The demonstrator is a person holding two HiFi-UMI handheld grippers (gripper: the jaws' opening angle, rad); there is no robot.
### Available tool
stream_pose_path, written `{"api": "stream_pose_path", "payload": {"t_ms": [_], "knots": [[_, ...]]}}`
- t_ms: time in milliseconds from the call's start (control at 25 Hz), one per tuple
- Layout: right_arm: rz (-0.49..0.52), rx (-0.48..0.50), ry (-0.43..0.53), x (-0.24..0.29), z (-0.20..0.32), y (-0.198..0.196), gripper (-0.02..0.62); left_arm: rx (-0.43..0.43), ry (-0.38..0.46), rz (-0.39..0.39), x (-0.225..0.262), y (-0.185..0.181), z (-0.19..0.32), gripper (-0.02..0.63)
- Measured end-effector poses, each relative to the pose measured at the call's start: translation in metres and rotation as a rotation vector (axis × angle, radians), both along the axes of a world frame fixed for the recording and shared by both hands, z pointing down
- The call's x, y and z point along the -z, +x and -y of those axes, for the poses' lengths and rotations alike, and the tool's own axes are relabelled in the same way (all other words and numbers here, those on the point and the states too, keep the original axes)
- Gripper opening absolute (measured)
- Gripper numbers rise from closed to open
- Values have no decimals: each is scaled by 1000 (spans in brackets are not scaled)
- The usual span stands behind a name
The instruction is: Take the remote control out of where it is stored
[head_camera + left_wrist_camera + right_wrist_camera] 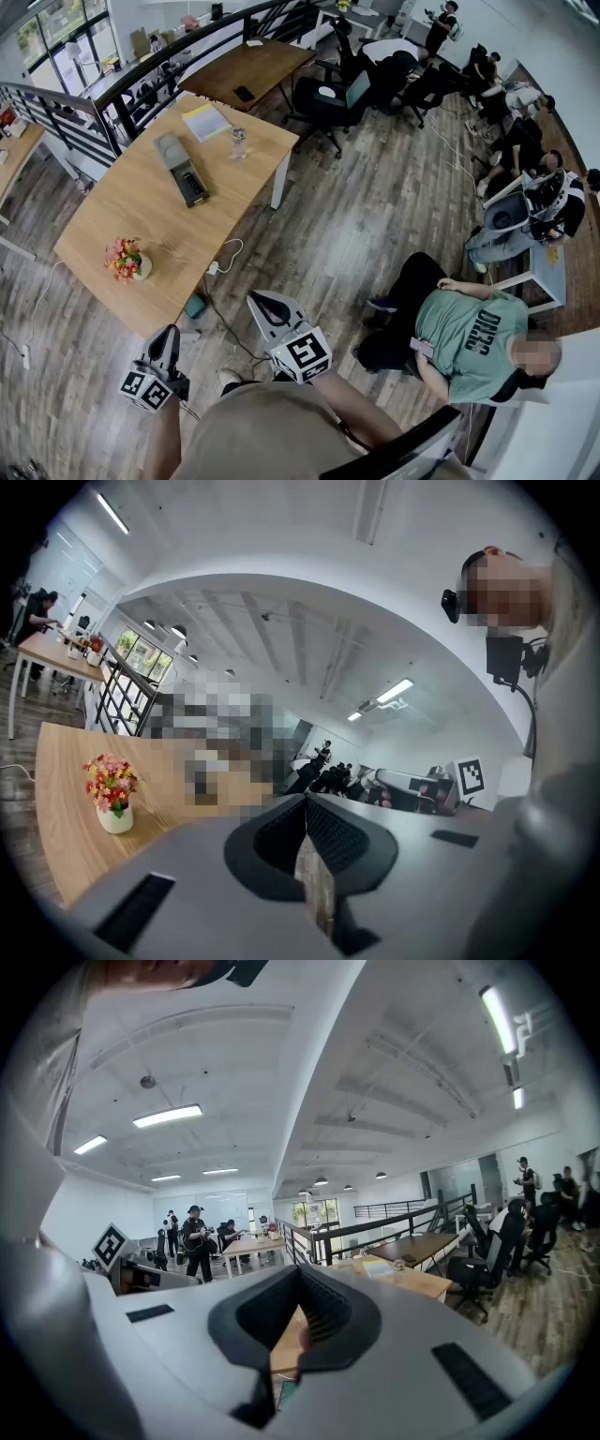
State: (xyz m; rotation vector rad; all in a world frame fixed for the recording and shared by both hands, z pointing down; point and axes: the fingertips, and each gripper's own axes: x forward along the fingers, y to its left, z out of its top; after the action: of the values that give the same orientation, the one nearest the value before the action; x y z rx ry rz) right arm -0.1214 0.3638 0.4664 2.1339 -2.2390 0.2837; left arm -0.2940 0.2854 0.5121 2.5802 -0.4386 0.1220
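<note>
Pale wood surface point(122, 216) across the upper left of the head view, bearing a long grey storage box point(172, 153) set on a slant near the middle. Inside the lower end of that box, a black oblong, by shape the remote control point(193, 186), lying flat and not lifted out. Higher up on the same top, a yellow-green notebook point(206, 122) and, just to its lower right, a small clear glass point(238, 142). Toward the lower left edge, a white pot of red and orange flowers point(128, 260). Trailing off the lower right edge, a white cable point(225, 255). Along the bottom of the frame, left gripper point(167, 336) and right gripper point(258, 302), both over the plank floor point(356, 225), well apart from the box and touching nothing. In the left gripper view, dark ribbed fingers point(281, 841) pressed together with nothing between them, the flower pot off at centre left. In the right gripper view, fingers point(323, 1312) likewise clenched and empty, pointing toward the wooden top beyond. At lower right of the head view, a seated person point(469, 337) in a green T-shirt; at upper centre, a black office chair point(323, 98) beside a darker wooden table point(253, 66).
</note>
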Motion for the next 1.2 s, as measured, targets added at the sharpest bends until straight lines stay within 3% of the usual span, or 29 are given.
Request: {"api": "stream_pose_path", "payload": {"t_ms": [320,560,800,1200], "knots": [[11,-14,-10,-5,-8,23,9,-31,-3,3,1,27,-11,5],[122,15,11,-7,-12,38,11,-45,8,4,4,45,-13,5],[123,11,26,-10,-20,58,12,-33,9,11,2,59,-19,5],[133,89,45,-8,-31,87,55,3,10,7,0,91,-36,5]]}}
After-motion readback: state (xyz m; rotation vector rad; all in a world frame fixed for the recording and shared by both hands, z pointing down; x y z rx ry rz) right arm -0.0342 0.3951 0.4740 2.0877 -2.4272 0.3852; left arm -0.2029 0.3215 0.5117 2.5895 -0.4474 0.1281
